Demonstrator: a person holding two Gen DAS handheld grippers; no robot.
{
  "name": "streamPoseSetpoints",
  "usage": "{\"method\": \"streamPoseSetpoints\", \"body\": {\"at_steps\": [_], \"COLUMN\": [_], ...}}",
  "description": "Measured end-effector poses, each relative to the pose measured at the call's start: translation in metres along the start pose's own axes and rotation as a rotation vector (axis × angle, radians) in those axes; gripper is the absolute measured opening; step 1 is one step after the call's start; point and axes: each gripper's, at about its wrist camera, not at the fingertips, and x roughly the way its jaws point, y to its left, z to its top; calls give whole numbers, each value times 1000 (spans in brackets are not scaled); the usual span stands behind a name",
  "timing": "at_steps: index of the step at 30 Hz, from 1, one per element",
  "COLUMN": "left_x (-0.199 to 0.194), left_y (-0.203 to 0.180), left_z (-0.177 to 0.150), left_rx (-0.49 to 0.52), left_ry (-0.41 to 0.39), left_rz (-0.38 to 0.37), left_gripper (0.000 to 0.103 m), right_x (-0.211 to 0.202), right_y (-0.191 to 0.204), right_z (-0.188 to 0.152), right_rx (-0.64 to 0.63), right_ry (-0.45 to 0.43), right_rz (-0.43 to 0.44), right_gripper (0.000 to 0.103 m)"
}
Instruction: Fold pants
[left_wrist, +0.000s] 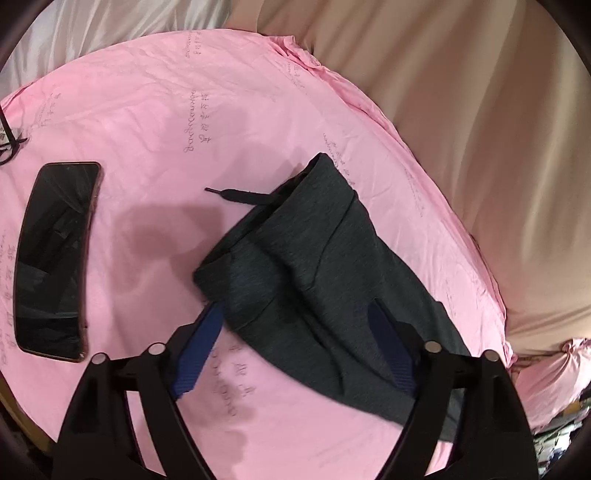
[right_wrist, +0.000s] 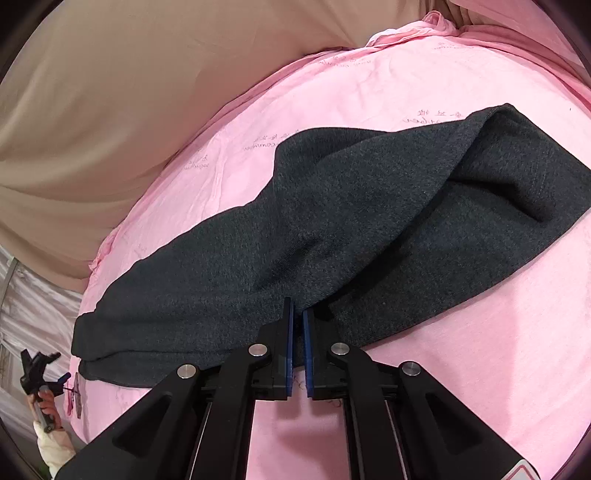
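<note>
Dark grey knit pants (left_wrist: 306, 266) lie on a round desk draped in a thin, wrinkled pink cloth (left_wrist: 155, 122) printed with faint script. In the left wrist view they run from the centre of the frame to the lower right, waistband end uppermost, with a flat black drawstring (left_wrist: 236, 194) trailing toward the left. The left tool (left_wrist: 295, 328) has its blue-padded fingers spread wide, straddling the fabric and gripping nothing. In the right wrist view the right tool (right_wrist: 298, 317), low in the centre of the frame, is pinched narrow on a bunched edge of the pants. A glossy black phone (left_wrist: 55, 258) lies flat at the left of the frame. Judged risks: the soft, heavy knit could slip from such a small pinch, or pulling could drag the loose pink cloth and shift the phone
</note>
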Motion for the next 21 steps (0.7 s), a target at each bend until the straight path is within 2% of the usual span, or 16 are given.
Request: {"method": "streamPoseSetpoints", "body": {"at_steps": [4,5,7,8,9,11,15,18,21], "left_x": [24,31,48,57,65,62,6,2,42], "left_y": [-9,-13,-19,-20,-19,-16,-11,3,22], "left_z": [2,4,8,10,12,11,-7,-18,-27], "left_rx": [-43,-40,-30,-35,-43,-64,-52,-47,-72], "left_ry": [54,67,94,110,128,122,78,108,188], "left_rz": [-56,-74,-77,-59,-43,-68,-126,-59,20], "left_gripper": [79,76,52,21,2,2,2,2,2], "right_x": [-1,-1,0,0,0,-4,-30,-32,-15], "right_y": [-6,-6,-7,-6,-5,-5,6,5,-7], "right_z": [-6,-6,-7,-6,-6,-8,-11,-10,-11], "right_rx": [9,8,5,2,0,-6,-65,-96,-55], "right_ry": [-16,-17,-19,-20,-22,-32,-100,-95,-41], "right_rz": [16,16,12,11,11,13,32,-5,-59], "right_gripper": [7,7,7,7,8,7,6,6,6]}}
